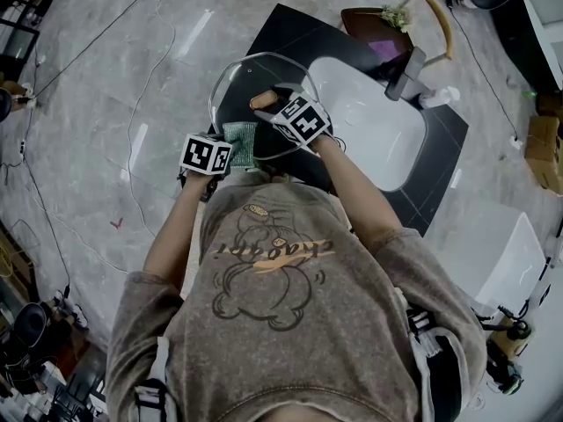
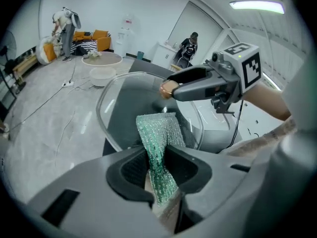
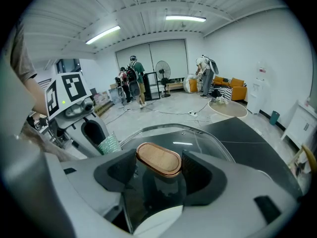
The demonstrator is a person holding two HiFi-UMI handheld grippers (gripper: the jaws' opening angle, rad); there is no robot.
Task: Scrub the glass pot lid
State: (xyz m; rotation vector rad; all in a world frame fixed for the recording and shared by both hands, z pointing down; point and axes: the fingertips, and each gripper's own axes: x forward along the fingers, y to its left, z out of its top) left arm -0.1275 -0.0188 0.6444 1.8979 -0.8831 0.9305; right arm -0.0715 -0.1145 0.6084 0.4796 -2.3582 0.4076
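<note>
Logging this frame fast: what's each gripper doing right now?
Left gripper: closed on the green cloth.
Right gripper: closed on the wooden knob of the glass lid.

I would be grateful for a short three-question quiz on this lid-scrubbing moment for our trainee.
1. Fill in: the scrubbing cloth pinched in the left gripper is ___ in colour.
2. The right gripper is shut on: A) the cloth B) the wooden knob of the glass lid C) nothing.
3. True or false: both grippers grip the lid.

Key: 1 green; 2 B; 3 false, only the right one does.
</note>
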